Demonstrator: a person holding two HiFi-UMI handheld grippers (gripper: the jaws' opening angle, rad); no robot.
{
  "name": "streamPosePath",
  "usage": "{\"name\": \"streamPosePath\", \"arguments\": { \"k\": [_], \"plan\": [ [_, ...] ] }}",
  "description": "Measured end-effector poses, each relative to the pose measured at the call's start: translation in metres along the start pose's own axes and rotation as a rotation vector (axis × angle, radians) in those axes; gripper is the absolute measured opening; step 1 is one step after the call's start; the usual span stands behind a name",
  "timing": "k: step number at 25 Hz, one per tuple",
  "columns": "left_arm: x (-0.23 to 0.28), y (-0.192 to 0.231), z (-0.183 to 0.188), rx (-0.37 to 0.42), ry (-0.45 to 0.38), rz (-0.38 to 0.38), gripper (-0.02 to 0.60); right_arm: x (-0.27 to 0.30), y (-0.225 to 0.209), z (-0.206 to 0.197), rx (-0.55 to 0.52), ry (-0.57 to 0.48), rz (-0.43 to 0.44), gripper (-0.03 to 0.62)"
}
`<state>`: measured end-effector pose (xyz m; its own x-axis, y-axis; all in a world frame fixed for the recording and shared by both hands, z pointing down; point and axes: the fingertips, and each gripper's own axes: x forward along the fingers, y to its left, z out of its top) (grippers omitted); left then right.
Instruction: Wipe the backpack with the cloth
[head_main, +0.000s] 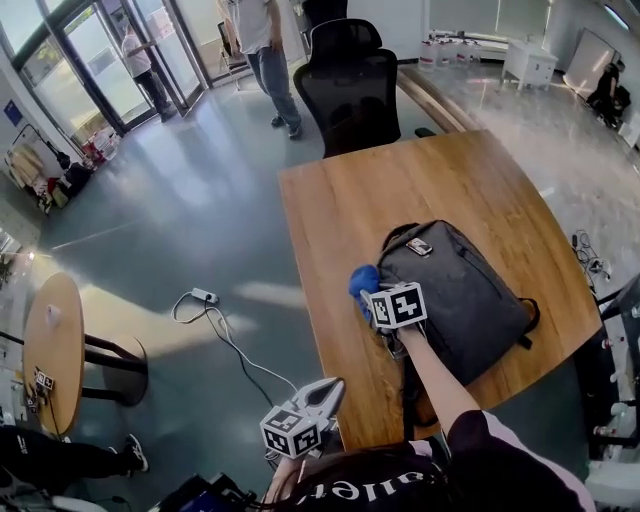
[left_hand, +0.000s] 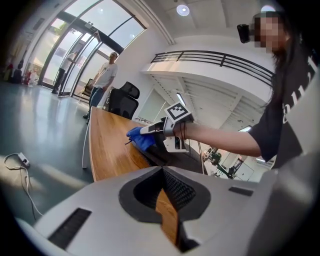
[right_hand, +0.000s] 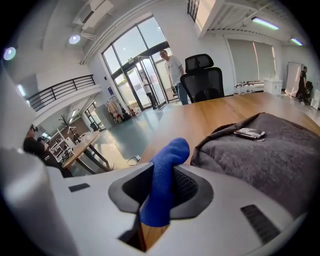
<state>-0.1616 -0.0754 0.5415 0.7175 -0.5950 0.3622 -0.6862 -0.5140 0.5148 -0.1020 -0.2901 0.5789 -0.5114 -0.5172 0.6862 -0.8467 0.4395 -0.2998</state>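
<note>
A dark grey backpack (head_main: 465, 300) lies flat on the wooden table (head_main: 400, 190), toward its near right side. My right gripper (head_main: 370, 297) is shut on a blue cloth (head_main: 362, 280), right at the backpack's left edge. In the right gripper view the cloth (right_hand: 165, 172) sticks up from between the jaws, with the backpack (right_hand: 265, 150) just to its right. My left gripper (head_main: 325, 392) hangs off the table's near left corner, shut and holding nothing. The left gripper view looks along the table at the cloth (left_hand: 140, 140) and backpack (left_hand: 167, 156).
A black office chair (head_main: 350, 85) stands at the table's far end, and a person (head_main: 265, 40) stands on the floor behind it. A power strip with its cable (head_main: 205, 297) lies on the floor to the left. A round side table (head_main: 55, 350) is at far left.
</note>
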Motion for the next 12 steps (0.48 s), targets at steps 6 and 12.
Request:
{"name": "streamPosePath", "arguments": {
  "k": [6, 12],
  "plan": [
    [0.000, 0.009, -0.002, -0.006, 0.001, 0.023, 0.000, 0.006, -0.015, 0.002, 0.022, 0.017, -0.077, 0.097],
    [-0.002, 0.010, 0.004, 0.005, -0.016, 0.011, 0.002, -0.020, -0.014, -0.013, 0.105, -0.013, -0.077, 0.097]
  ]
}}
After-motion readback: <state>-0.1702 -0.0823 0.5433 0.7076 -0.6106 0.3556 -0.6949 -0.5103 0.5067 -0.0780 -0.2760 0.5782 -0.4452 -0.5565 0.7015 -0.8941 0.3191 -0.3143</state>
